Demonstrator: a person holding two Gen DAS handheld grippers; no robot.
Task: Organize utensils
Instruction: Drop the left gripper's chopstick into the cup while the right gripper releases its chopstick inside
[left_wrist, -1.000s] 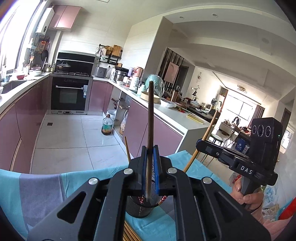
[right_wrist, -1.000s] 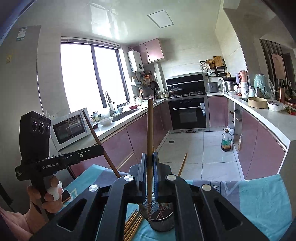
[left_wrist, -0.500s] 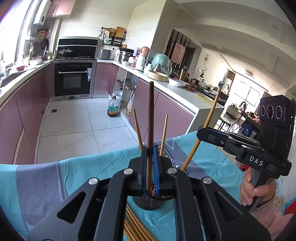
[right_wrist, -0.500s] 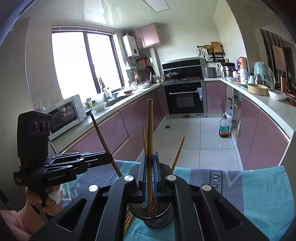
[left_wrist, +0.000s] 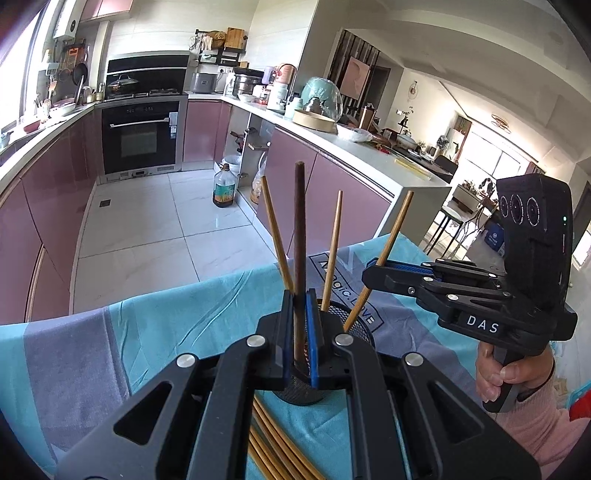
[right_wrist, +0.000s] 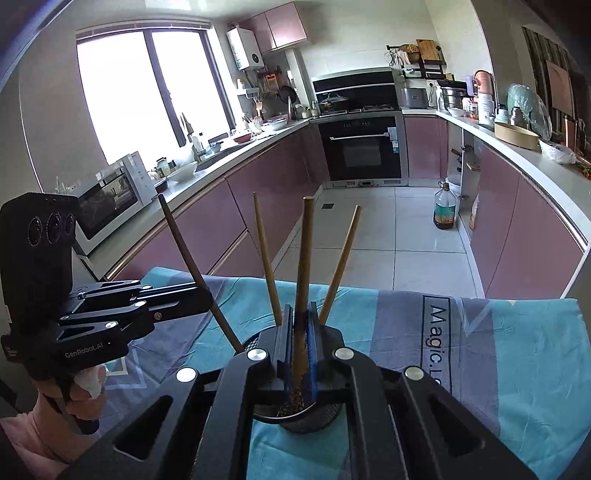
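**Two chopsticks going into the holder at once**

I am holding a dark brown wooden chopstick upright in my left gripper, its blue pads clamped narrow on the stick, whose lower end is dipping into the black wire-mesh holder. I am pinching a lighter tan wooden chopstick the same way in my right gripper, its patterned tip sitting inside the same cup. Loose bamboo chopsticks are lying on the blue and grey tablecloth below my left gripper. Two more sticks are already leaning in the cup. With both tools crowding one small mouth, I am risking a knock that tips the light cup, or a stick slipping sideways on release and falling onto the cloth. Beyond, the pink-fronted kitchen cabinets are stretching away.
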